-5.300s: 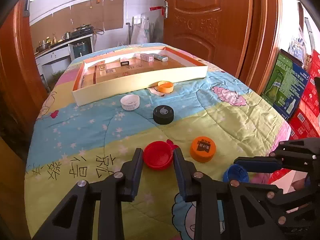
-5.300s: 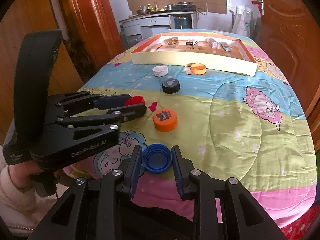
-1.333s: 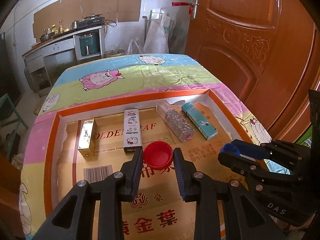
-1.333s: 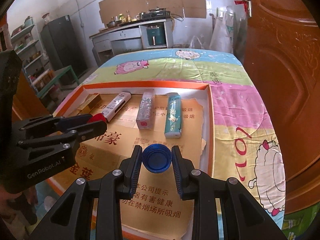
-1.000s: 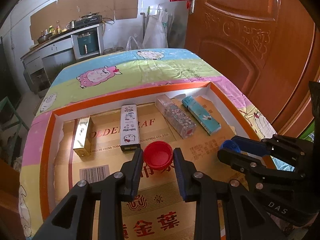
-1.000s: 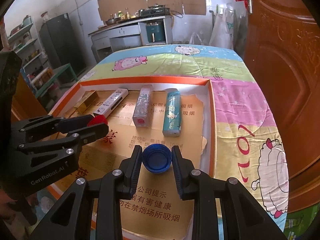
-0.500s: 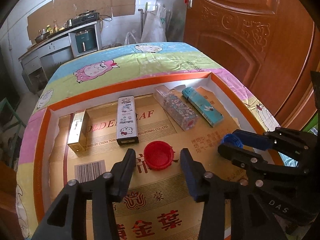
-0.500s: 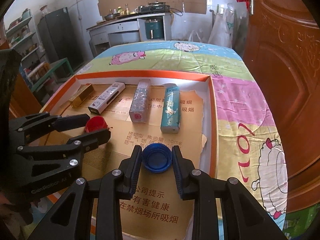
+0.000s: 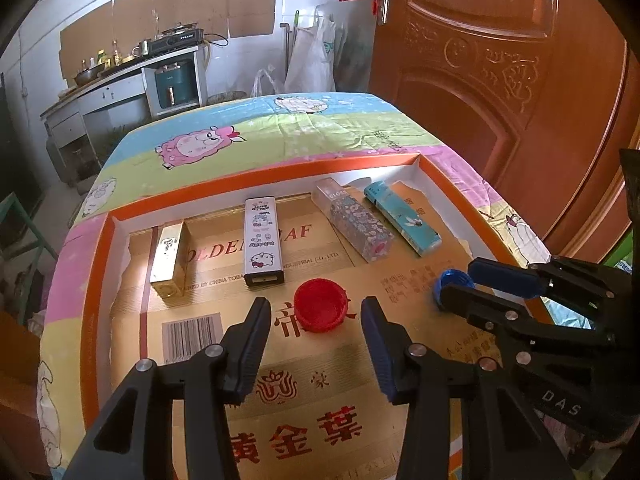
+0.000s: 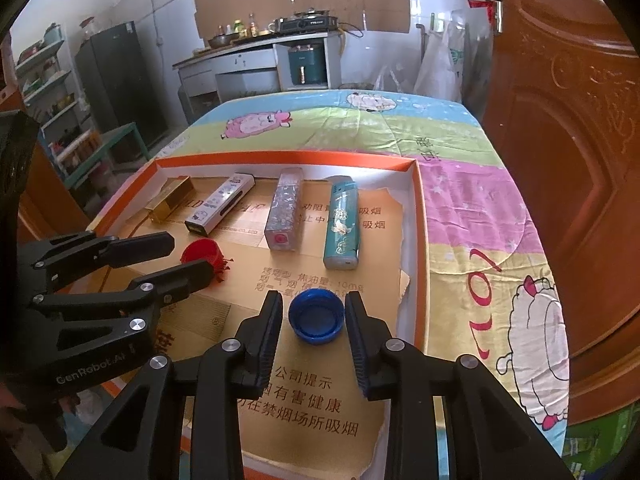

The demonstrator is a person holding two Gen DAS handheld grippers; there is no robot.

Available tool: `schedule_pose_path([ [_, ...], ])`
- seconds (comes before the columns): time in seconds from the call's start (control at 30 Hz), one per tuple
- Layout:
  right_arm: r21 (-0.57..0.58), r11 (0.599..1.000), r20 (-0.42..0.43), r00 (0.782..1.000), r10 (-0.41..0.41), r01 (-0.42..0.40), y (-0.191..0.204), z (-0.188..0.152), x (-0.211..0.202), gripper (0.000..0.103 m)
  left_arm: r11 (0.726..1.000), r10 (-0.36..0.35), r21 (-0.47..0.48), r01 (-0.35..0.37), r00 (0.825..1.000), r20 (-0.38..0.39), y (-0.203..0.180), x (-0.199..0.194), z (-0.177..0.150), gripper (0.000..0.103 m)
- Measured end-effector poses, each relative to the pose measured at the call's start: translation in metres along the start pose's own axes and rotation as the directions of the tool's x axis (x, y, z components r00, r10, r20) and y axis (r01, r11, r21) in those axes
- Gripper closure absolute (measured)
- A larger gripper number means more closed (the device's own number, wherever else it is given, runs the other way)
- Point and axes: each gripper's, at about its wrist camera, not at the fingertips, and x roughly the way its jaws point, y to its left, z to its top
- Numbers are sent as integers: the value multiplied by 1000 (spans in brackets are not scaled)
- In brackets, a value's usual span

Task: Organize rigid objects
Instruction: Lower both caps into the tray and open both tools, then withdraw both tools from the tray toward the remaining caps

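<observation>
Two caps lie on the cardboard floor of the orange-rimmed shallow tray (image 9: 96, 280): round red plastic cap (image 9: 320, 310) between the spread left claw (image 9: 316, 320), round blue plastic cap (image 10: 317, 318) between the spread right claw (image 10: 314, 320). Risk, as I judge it: a fingertip drawn back carelessly clips a light cap and skids it off its row.
</observation>
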Motion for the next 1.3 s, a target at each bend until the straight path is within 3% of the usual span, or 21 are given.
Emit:
schedule_pose_path([
  [0.77, -6, 1000, 48, 999, 1, -1, 26, -14, -57, 70, 999, 19, -42, -16, 998, 60, 4, -61, -22, 56],
  [1.3, -48, 999, 77, 997, 6, -2, 62, -39, -101, 70, 992, 48, -117, -38, 995, 83, 21, -111, -68, 56],
])
